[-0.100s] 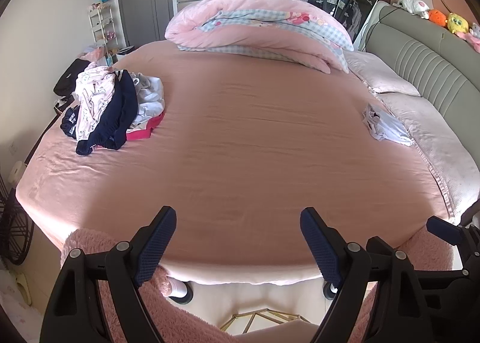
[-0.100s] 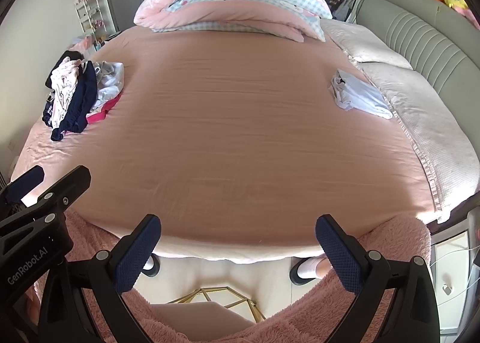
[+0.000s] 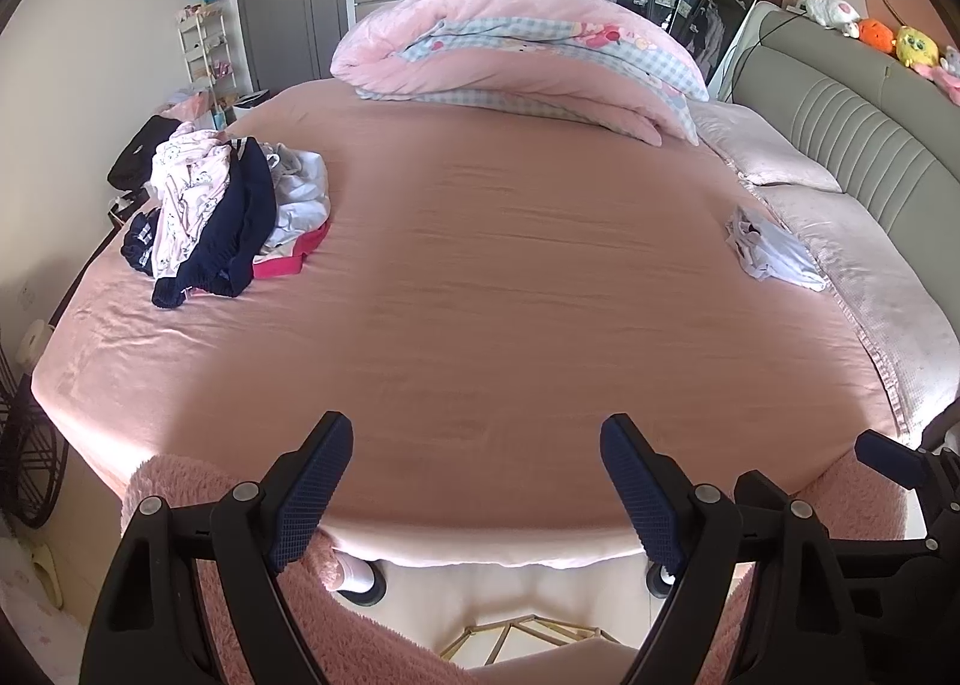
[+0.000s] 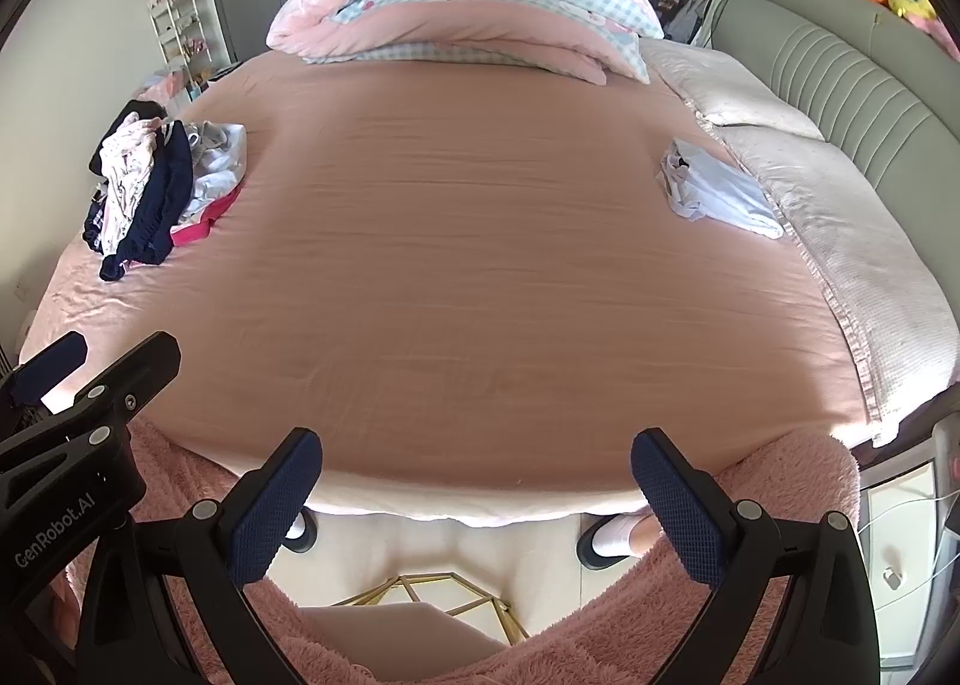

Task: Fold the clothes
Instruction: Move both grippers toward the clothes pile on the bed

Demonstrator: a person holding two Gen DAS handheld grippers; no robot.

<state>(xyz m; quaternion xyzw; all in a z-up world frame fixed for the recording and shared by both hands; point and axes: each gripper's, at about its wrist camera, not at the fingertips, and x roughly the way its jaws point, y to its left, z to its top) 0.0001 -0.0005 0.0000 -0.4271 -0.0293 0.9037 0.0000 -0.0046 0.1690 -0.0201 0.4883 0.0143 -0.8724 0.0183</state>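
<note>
A heap of unfolded clothes (image 3: 222, 217) (image 4: 159, 193), navy, pink-printed, white and red, lies at the left of the pink bed (image 3: 510, 289) (image 4: 480, 265). A folded pale blue-white garment (image 3: 771, 250) (image 4: 717, 187) rests at the right, beside the pillows. My left gripper (image 3: 474, 481) hangs open over the bed's near edge with nothing between its fingers. Just as open and empty, my right gripper (image 4: 477, 496) is held over the same edge. In the right wrist view the left gripper shows at the lower left (image 4: 78, 385).
A rolled pink quilt (image 3: 516, 55) lies at the far side of the bed. Pale pillows (image 3: 840, 241) and a grey padded headboard (image 3: 852, 115) run along the right. A person's fluffy pink sleeves (image 3: 198, 481) and slippered feet (image 4: 612, 541) sit below, over a gold-framed stool (image 4: 420, 601).
</note>
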